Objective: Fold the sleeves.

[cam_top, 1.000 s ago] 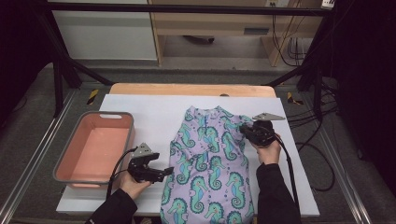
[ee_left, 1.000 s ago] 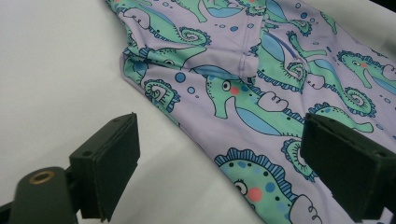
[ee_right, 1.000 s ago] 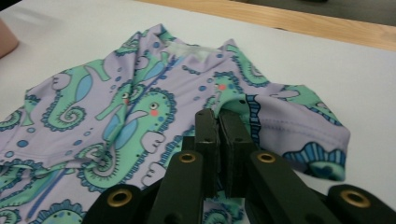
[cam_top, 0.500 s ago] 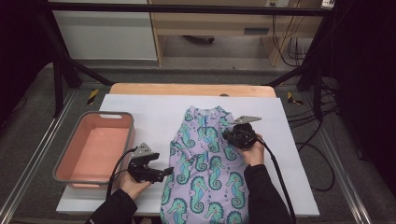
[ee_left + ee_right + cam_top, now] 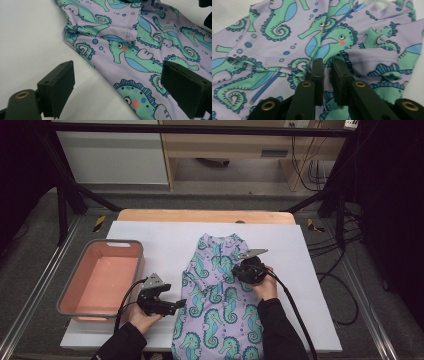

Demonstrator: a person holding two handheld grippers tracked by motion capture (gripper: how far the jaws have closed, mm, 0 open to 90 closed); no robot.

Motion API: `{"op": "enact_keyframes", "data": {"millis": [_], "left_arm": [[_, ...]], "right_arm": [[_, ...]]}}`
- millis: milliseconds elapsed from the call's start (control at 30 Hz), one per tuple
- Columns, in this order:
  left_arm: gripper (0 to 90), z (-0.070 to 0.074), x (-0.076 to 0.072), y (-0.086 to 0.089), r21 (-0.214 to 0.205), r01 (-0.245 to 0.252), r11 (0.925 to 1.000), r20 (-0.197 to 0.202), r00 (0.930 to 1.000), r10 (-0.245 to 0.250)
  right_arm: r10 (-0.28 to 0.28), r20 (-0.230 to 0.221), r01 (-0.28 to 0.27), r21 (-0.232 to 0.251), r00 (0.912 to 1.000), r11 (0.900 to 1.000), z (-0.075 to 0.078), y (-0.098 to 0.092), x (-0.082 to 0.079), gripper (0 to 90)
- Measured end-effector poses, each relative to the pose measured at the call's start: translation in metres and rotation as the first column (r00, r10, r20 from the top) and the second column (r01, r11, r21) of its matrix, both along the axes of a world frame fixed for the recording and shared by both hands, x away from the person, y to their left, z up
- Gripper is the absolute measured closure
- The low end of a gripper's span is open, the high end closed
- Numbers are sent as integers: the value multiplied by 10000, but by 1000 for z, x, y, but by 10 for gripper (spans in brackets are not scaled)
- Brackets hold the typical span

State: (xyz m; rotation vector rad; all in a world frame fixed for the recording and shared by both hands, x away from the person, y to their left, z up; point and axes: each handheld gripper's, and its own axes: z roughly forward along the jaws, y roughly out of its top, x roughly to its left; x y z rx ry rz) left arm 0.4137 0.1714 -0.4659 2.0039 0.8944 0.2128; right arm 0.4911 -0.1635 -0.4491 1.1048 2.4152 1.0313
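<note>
A lilac child's garment printed with green seahorses lies flat on the white sheet, neck away from me. My right gripper rests low over its chest. The jaws have just been opening and now stand a narrow gap apart. Loose fabric lies under that gap, and the pads do not press on it. A folded sleeve lies just to the right of the jaws. My left gripper sits at the garment's left edge, wide open, with the edge of the cloth and bare sheet between its jaws.
A pink tub stands at the left, close to my left hand. The white sheet covers a wooden table. Black frame legs and cables stand beyond the table's far corners.
My right gripper has moved left across the garment, carrying the right sleeve inward over the chest, and its jaws have parted slightly. The left gripper has stayed put.
</note>
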Motion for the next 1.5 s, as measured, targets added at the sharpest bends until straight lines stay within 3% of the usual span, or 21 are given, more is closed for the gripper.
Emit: {"op": "enact_keyframes", "data": {"millis": [233, 300, 367, 467, 600, 733, 933, 1000, 1233, 1300, 1433, 1500], "left_arm": [[117, -1, 0, 0, -8, -6, 10000, -38, 10000, 6], [117, -1, 0, 0, 32, 28, 10000, -41, 10000, -28], [117, -1, 0, -1, 18, 29, 10000, -40, 10000, -29], [116, -1, 0, 0, 32, 33, 10000, -38, 10000, -33], [117, -1, 0, -1, 26, 20, 10000, -51, 10000, -20], [116, -1, 0, -1, 29, 26, 10000, -46, 10000, -25], [116, -1, 0, -1, 40, 34, 10000, -38, 10000, -34], [116, -1, 0, 0, 55, 28, 10000, -21, 10000, -28], [117, -1, 0, 0, 46, 11, 10000, -17, 10000, -11], [116, -1, 0, -1, 55, 20, 10000, -41, 10000, -20], [117, -1, 0, 0, 53, 21, 10000, -23, 10000, -21], [116, -1, 0, 0, 21, -8, 10000, -21, 10000, 8]], "right_arm": [[131, 433, -148, 391, 9990, 9991, 13, -4, -12, 511], [-8, 612, -14, 366, 9981, 9993, 16, -7, -15, 482], [-231, 694, 183, 689, 9973, 9975, 16, -11, -17, 444], [-199, 348, 174, 706, 9992, 9974, 10, -13, -20, 432], [-96, -68, 100, 706, 9999, 9975, -2, -9, -23, 454], [112, -74, -107, 572, 9999, 9983, -8, 0, -25, 540], [60, -178, -63, -169, 9998, 9998, -18, 6, -23, 803], [10, -192, -15, -234, 9998, 9997, -14, 4, -24, 845], [324, 57, -324, 69, 9995, 9994, 6, -2, -38, 848], [437, -94, -436, 30, 9990, 9990, 4, 0, -39, 823], [575, -259, -564, 407, 9980, 9976, 0, 2, -36, 625], [326, 154, -335, 615, 9993, 9975, 4, -3, -34, 488]]}}
